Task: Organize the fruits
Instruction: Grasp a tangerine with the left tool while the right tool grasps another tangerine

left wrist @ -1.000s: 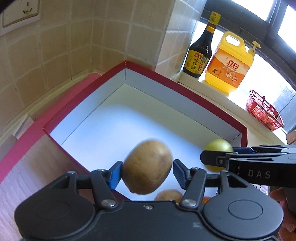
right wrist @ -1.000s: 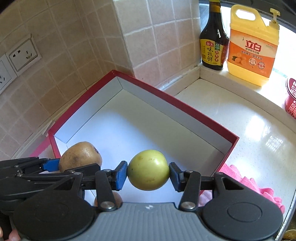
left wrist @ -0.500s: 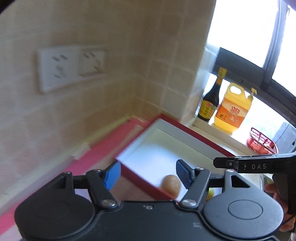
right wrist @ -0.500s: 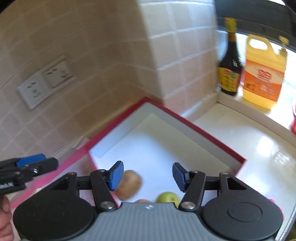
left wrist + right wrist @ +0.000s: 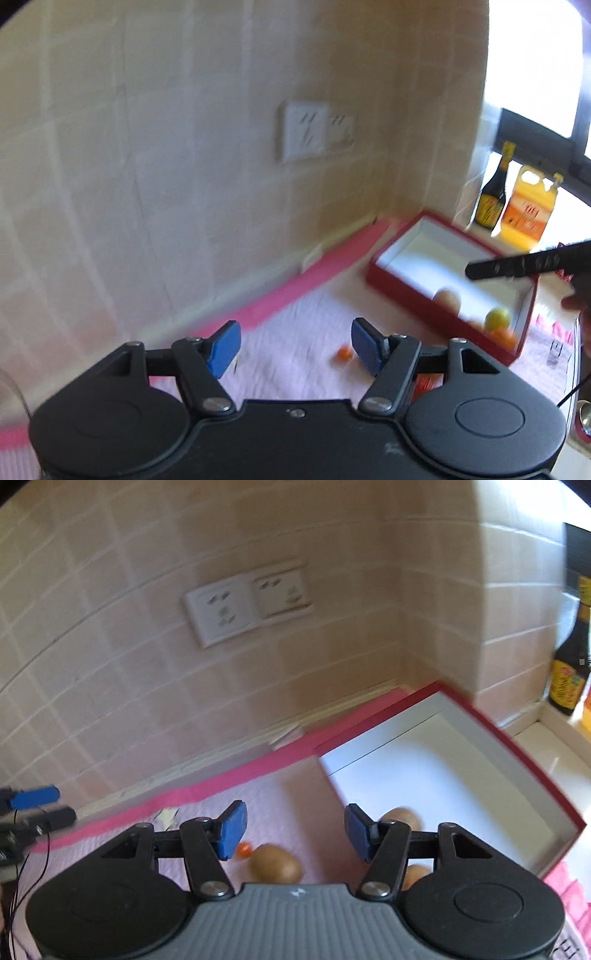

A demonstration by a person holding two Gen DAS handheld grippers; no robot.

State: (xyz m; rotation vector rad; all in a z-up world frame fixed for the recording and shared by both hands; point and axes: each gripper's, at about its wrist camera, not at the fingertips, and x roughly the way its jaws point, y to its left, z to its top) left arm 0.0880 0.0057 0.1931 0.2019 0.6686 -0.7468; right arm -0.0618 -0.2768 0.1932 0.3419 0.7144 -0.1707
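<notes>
Right gripper [image 5: 291, 829], spread and empty, is seen directly above a kiwi [image 5: 275, 864] lying long-axis crosswise on the pink mat [image 5: 258, 794], nearer than the empty, spread left gripper [image 5: 293, 345]; red box [image 5: 517, 738] is noted beyond, right.

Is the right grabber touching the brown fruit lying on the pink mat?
Apart. The right wrist view shows the right gripper open, with pink mat visible between its fingers and the brown fruit below them.
</notes>
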